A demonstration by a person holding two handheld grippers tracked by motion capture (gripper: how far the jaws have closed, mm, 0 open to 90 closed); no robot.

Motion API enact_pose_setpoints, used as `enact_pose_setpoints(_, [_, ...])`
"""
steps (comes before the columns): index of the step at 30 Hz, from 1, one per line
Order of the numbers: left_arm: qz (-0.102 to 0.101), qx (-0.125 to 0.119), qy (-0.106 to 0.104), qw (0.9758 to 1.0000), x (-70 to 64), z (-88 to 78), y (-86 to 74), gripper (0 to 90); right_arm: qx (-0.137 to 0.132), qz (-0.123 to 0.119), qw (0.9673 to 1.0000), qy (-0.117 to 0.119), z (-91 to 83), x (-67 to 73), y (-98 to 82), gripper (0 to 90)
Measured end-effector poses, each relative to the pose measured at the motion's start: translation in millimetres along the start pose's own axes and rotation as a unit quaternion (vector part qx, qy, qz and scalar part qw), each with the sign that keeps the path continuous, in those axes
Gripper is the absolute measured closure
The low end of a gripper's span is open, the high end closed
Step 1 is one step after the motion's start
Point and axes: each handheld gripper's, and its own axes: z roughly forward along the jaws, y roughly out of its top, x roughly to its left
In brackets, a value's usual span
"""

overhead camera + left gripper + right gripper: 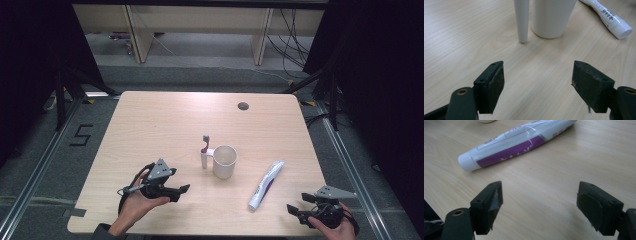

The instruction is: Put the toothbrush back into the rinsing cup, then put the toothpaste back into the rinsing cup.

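Wooden table [150,125]: both grippers (left [181,191], right [295,202]) wide open, empty; toothbrush [204,152] leaning against cup [224,161], toothpaste tube [266,184] right.

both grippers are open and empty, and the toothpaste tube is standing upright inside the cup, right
Not quite. The toothpaste tube lies flat on the table, to the right of the cup, as the high view shows. The left gripper and right gripper are indeed open and empty.

High view: up above, looking down on the whole table [150,120].
Gripper views: low, close — both share the toothpaste tube [607,15].
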Motion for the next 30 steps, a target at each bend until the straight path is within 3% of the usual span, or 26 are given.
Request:
enact_pose_setpoints(2, [0.0, 0.003, -0.002, 1.0, -2.2, -0.9, -2.8, 25.2, -0.007, -0.026, 0.9996, -0.005, 1.6, -4.0, 0.0, 21.9])
enact_pose_setpoints(6, [0.007, 0.011, -0.001, 0.9999, -4.0, -2.5, -7.8, 24.8, -0.006, -0.016, 0.9999, 0.001, 1.9, -4.5, -0.1, 21.9])
enact_pose_setpoints(7, [0.001, 0.007, -0.004, 1.0, -5.9, -2.2, -9.9, 24.7, -0.004, -0.013, 0.9999, 0.002, 1.5, -4.4, 0.0, 21.9])
enact_pose_setpoints(10, [0.002, 0.01, -0.002, 0.9999, -7.9, -2.1, -15.1, 24.3, -0.006, -0.021, 0.9998, -0.005, 1.7, -4.7, 0.4, 21.9])
enact_pose_setpoints(13, [-0.001, 0.01, 0.0, 1.0, -9.3, -1.4, -20.4, 24.3, 0.001, -0.001, 1.0, 0.003, 1.8, -1.3, 0.1, 21.9])
enact_pose_setpoints(23, [-0.01, 0.023, 0.0, 0.9997, -13.5, -3.3, -34.2, 24.1, 0.003, 0.003, 1.0, 0.001, 2.3, -1.2, 0.2, 21.7])
enact_pose_setpoints(27, [-0.008, 0.029, 0.001, 0.9995, -17.4, -4.4, -38.6, 23.9, 0.002, -0.006, 1.0, 0.004, 3.3, -1.3, -0.1, 21.7])
enact_pose_setpoints(28, [-0.009, 0.029, -0.003, 0.9995, -18.6, -4.3, -39.5, 23.9, 0.0, -0.024, 0.9997, -0.003, 2.6, -3.0, 1.0, 21.7])
enact_pose_setpoints(30, [-0.009, 0.031, -0.002, 0.9995, -19.3, -4.3, -40.8, 23.9, 0.005, -0.009, 0.9999, 0.002, 2.9, 0.3, 1.9, 21.7])
